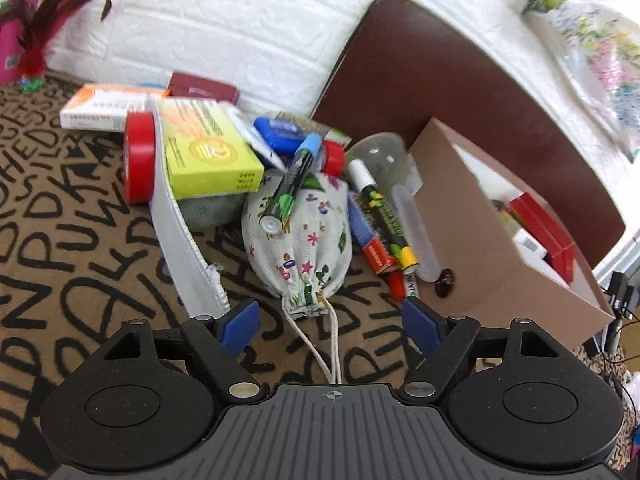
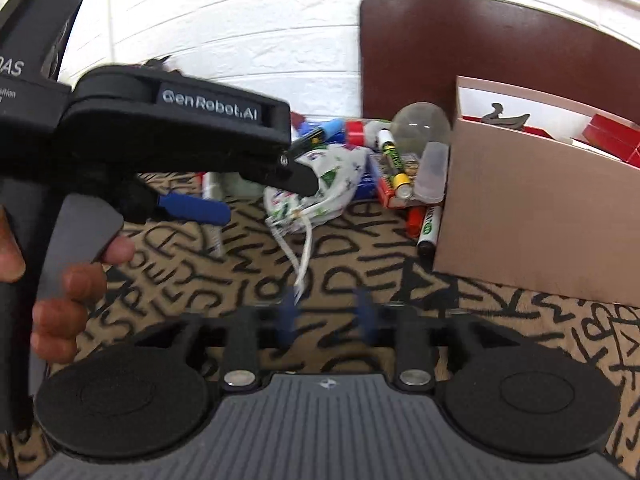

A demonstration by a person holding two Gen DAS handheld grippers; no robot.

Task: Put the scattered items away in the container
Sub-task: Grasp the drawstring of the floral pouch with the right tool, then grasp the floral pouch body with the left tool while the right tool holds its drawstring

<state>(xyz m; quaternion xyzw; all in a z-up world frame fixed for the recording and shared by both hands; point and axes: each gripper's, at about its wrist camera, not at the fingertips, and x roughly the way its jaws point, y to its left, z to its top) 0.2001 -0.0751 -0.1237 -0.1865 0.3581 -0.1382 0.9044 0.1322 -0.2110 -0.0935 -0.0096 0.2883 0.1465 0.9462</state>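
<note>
A white floral drawstring pouch (image 1: 300, 236) lies in the middle of a pile of items. My left gripper (image 1: 330, 320) is open, its blue pads either side of the pouch's tied neck and cords, holding nothing. A blue-capped marker (image 1: 290, 184) rests on the pouch. A yellow-capped marker (image 1: 384, 220), a clear bulb (image 1: 380, 160), a yellow box (image 1: 204, 148) and red tape roll (image 1: 138, 158) lie around. The brown cardboard box (image 1: 472, 236) stands to the right, with red boxes (image 1: 544, 232) inside. My right gripper (image 2: 328, 316) is open and empty, above the cloth in front of the pouch (image 2: 320, 188).
The table carries a tan cloth with black letters (image 1: 80, 264). A white strap (image 1: 180, 248) runs down the left of the pile. A dark brown chair back (image 1: 460, 80) stands behind the box, against a white brick wall (image 1: 240, 32). The left gripper's body (image 2: 160, 128) fills the right wrist view's left side.
</note>
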